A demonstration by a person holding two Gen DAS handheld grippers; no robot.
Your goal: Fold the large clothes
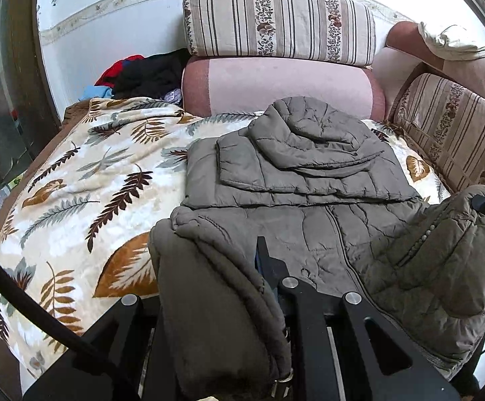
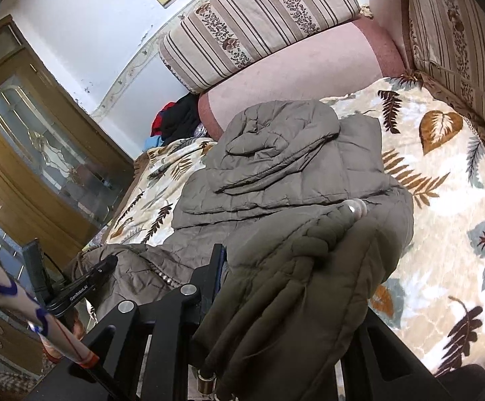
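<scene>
Both tongs pinch the grey padded jacket: left tongs and right tongs each lift a hem corner; the rest lies ahead on the leaf-patterned blanket.

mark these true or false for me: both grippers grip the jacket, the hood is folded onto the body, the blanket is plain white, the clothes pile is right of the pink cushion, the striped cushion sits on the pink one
1. Both grippers grip the jacket: true; the left gripper and the right gripper each pinch its near hem.
2. The hood is folded onto the body: true.
3. The blanket is plain white: false; it has a leaf and feather print.
4. The clothes pile is right of the pink cushion: false; it lies to its left.
5. The striped cushion sits on the pink one: true.
</scene>
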